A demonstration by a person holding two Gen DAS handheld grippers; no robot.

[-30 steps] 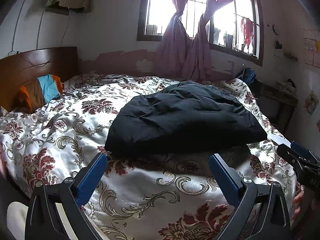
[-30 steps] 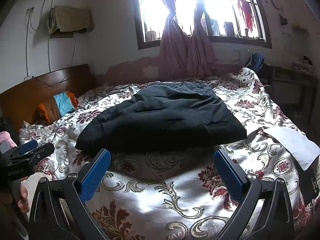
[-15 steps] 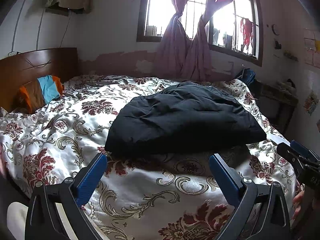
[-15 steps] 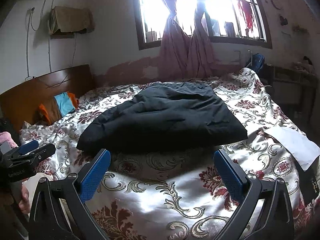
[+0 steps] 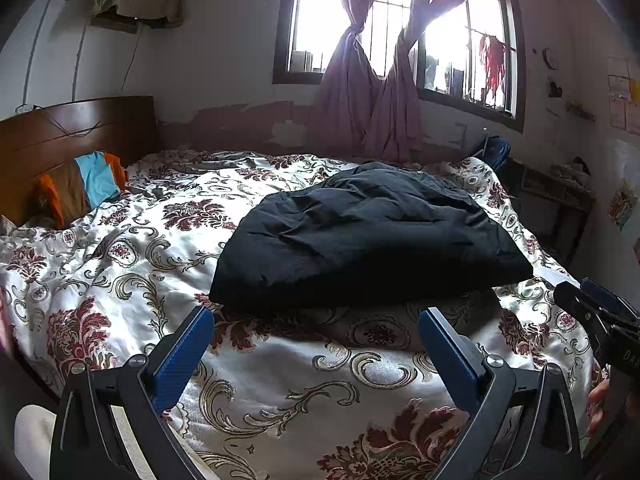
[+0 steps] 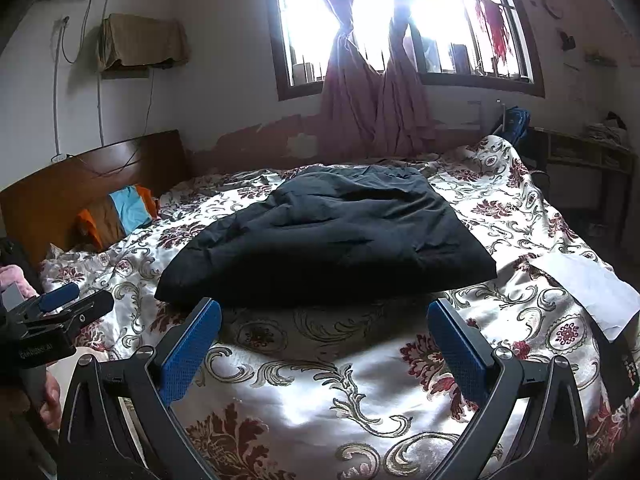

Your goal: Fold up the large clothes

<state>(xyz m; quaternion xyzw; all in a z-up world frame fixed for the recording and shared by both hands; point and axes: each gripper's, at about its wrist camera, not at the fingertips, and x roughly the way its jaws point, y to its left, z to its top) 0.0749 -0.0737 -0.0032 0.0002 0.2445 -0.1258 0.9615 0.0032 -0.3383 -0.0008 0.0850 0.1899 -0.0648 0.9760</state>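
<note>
Hovering over the near edge of the bed, the left gripper (image 5: pixel 316 332) is held level and pointed toward the far wall, its two blue-padded fingers (image 5: pixel 182 354) spread wide with nothing between them. The right gripper (image 6: pixel 324 326) takes the same pose just to its right, also spread wide and empty, its blue pads (image 6: pixel 460 350) apart over the patterned bedspread (image 6: pixel 320 392).

Each tool shows in the other's view: the right gripper (image 5: pixel 600 316) enters at the right edge of the left wrist view, with part of a hand (image 5: pixel 598 400) below it; the left gripper (image 6: pixel 60 308) enters at the left edge of the right wrist view, gripped from below by a hand (image 6: pixel 50 400). Neither tool touches any fabric.

The task item, a dark jacket (image 5: pixel 360 236), lies folded into a broad, puffy bundle on the middle of the bedspread (image 5: pixel 120 264), just beyond both sets of fingers. Its near edge faces the grippers; its far edge points to the window (image 5: pixel 400 24). In the right wrist view the jacket (image 6: pixel 328 240) sits straight ahead, centred between the pads.

A white sheet (image 6: pixel 588 288) lies on the right side of the bed. A striped pillow (image 5: pixel 80 188) rests against the wooden headboard (image 5: pixel 72 128) at far left. Tied pink curtains (image 5: pixel 372 92) hang at the window.
</note>
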